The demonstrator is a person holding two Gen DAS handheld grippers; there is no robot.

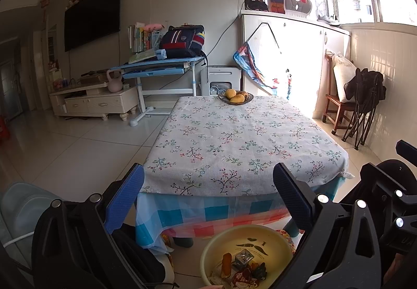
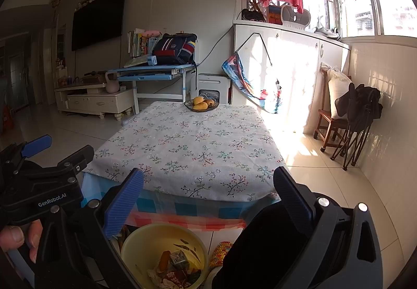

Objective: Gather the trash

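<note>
Below the counter's near edge, at the bottom of both frames, a yellow bowl holds the collected wrappers; each hand-held gripper, left and right, hangs spread and empty above it, probably finished.

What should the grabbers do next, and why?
Probably nothing more than pull back: the floral table shows only the fruit dish, the wrappers already lie in the yellow bowl, and both the left gripper and right gripper are open and hold nothing.
</note>
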